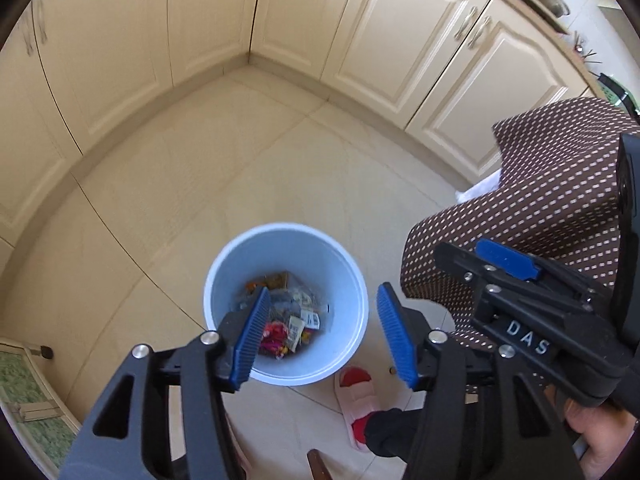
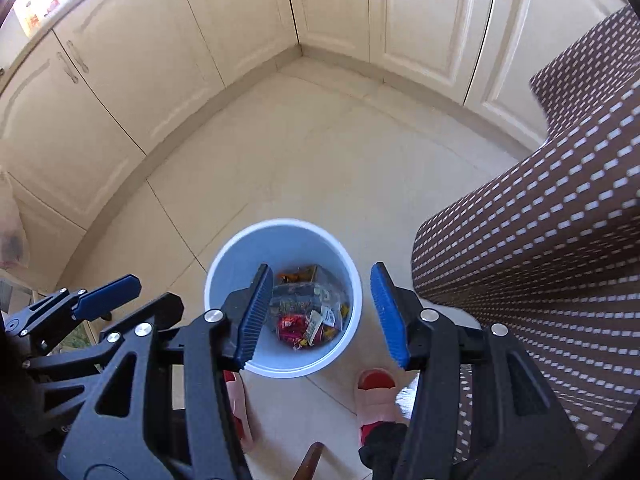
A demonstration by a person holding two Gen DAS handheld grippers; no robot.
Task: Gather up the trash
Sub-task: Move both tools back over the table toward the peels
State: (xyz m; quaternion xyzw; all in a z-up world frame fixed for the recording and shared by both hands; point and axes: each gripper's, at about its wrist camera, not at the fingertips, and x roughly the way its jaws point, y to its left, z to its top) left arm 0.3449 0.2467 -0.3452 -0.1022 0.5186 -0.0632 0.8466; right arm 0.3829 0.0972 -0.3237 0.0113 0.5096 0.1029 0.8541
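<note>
Hovering over a pale blue waste bin (image 1: 286, 304) on the kitchen floor (image 1: 248, 168), the left gripper (image 1: 324, 332) and right gripper (image 2: 316, 314) both stand part-open and empty. Wrappers (image 2: 308, 316) lie in the bin's bottom. Best practice now: lift clear of the patterned cloth (image 2: 540, 240) before seeking more litter.

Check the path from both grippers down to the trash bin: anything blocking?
Nothing visible. Left gripper and right gripper are open and empty above the blue bin, wrappers at its bottom. Dotted cloth hangs beside it.
</note>
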